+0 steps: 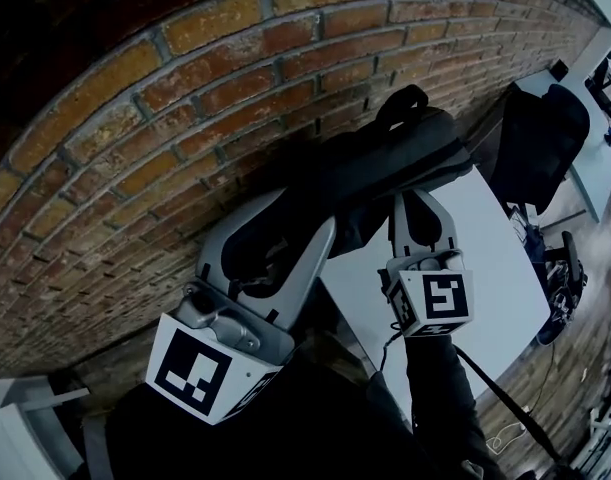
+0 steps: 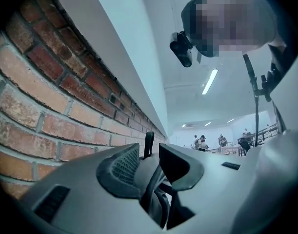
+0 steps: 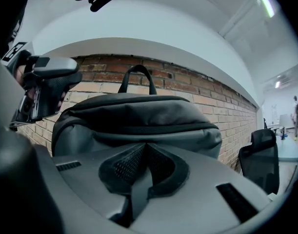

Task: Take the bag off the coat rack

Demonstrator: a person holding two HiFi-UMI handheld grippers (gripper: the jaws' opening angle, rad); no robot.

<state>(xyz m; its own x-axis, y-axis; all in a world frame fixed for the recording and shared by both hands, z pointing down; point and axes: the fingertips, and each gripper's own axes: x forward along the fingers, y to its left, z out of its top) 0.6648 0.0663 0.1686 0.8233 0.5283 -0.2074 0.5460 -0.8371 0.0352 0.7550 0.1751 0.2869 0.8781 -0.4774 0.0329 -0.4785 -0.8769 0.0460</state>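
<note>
left gripper (image 1: 300, 216) and right gripper (image 1: 415, 196) reach level before a red brick wall (image 1: 185, 88); left jaws clamp the black fabric backpack (image 1: 385, 158) by its padded shoulder strap (image 1: 255, 243), right jaws closed at its edge.

No word, number or brand can be read anywhere. The only printed signs are coded black-and-white squares: one marker (image 1: 192, 371) at the rear of the left tongs (image 1: 270, 236), a second marker (image 1: 443, 298) at the rear of the right tongs (image 1: 415, 203).
</note>
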